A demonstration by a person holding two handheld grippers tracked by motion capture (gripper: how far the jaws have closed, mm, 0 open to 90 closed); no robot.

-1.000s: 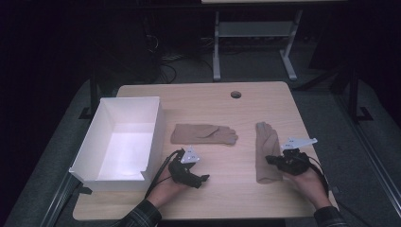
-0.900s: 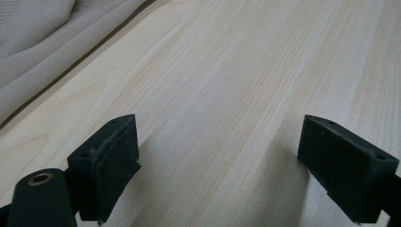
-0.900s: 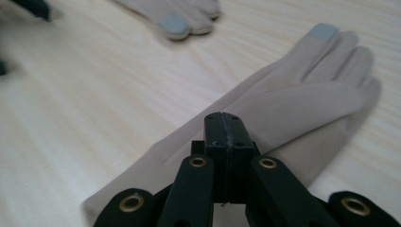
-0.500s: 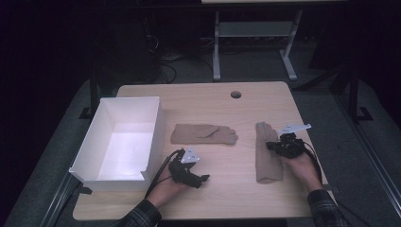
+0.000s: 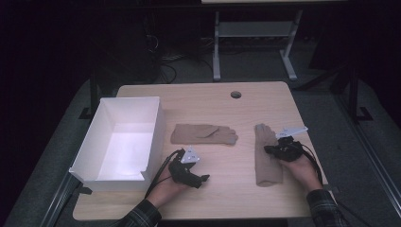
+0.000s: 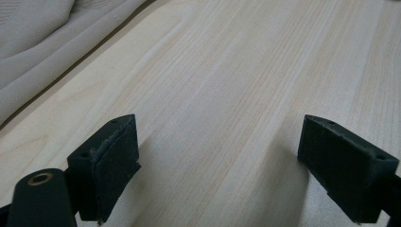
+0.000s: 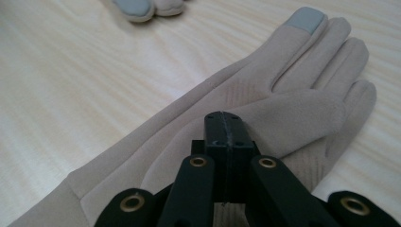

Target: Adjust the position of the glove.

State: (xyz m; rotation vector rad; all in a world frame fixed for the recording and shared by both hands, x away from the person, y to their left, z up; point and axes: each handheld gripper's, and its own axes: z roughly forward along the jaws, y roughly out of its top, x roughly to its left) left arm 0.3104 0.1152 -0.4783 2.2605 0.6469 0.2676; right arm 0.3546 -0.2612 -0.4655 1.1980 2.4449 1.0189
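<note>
The right glove (image 5: 266,156) lies flat on the desk (image 5: 227,109), its long axis running from the near edge toward the far edge. Its cuff is nearest the person and its finger ends point away, toward the far side. In the right gripper view the same glove (image 7: 265,109) stretches ahead of the fingers, with a grey patch on one fingertip at the far end and the thumb folded across the palm.

The right gripper (image 5: 275,149) rests at the right edge of this glove, about mid-length. Its fingers (image 7: 226,137) are pressed together, pad against pad, and lie low over the palm fabric. Whether any cloth is caught between them cannot be told.

The left gripper (image 5: 204,178) sits on bare wood, well apart from the right glove. Its fingers (image 6: 111,165) are spread wide, with nothing but desk surface between them.

A second glove (image 5: 203,134) lies beyond the left fingers, toward the far edge. Its long axis runs crosswise, with the finger ends pointing toward the right glove; the two gloves are near but apart. In the left gripper view, folds of beige cloth (image 6: 42,42) show at the upper left, ahead of the left-hand finger.

A white open box (image 5: 90,146) stands to the left of the left gripper, just beside it. A round cable hole (image 5: 235,94) sits near the far edge of the desk. Nothing lies between either gripper and the gloves.
</note>
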